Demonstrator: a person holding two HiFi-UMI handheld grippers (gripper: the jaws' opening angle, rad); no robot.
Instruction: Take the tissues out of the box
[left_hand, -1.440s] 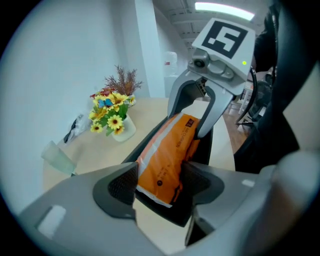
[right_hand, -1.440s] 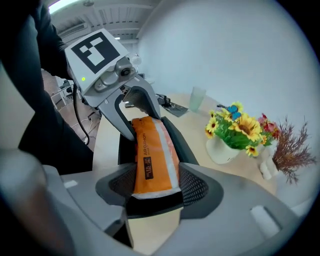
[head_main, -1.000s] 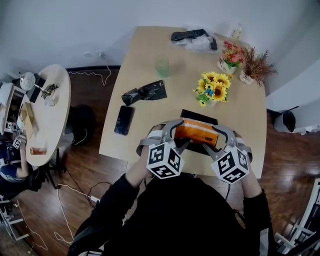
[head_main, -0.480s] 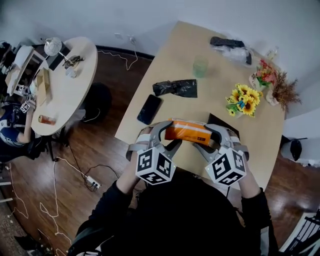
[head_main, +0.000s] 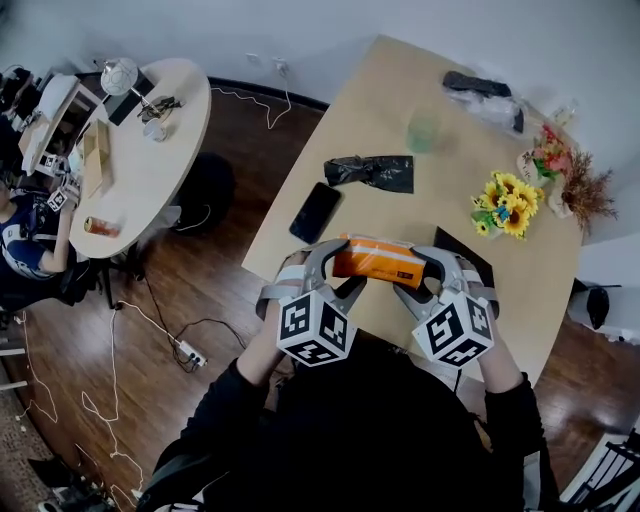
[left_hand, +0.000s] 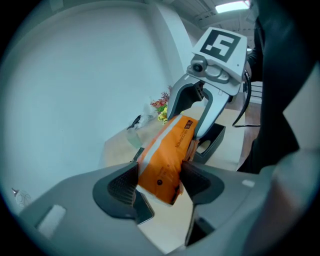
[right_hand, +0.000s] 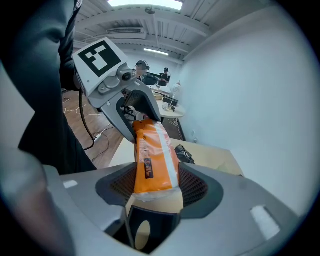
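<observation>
An orange tissue pack (head_main: 375, 262) hangs level in the air over the near edge of the wooden table (head_main: 380, 130). My left gripper (head_main: 338, 272) is shut on its left end and my right gripper (head_main: 418, 275) on its right end. In the left gripper view the pack (left_hand: 167, 152) runs from my own jaws (left_hand: 157, 185) to the right gripper (left_hand: 197, 112) facing me. The right gripper view shows the pack (right_hand: 155, 160) between my pads (right_hand: 157, 187), the left gripper (right_hand: 132, 112) beyond. The open black box (head_main: 470, 258) lies on the table just right of the pack.
On the table lie a black phone (head_main: 316, 212), a crumpled black bag (head_main: 375, 172), a green cup (head_main: 423, 128), sunflowers (head_main: 507, 205) and flower vases (head_main: 548, 160). A round table (head_main: 130, 160) with a seated person (head_main: 25, 245) stands left. Cables and a power strip (head_main: 190, 352) cross the floor.
The head view has swung, so the table now sits further right. The pack, held at both ends throughout, was over the black box and is now left of it.
</observation>
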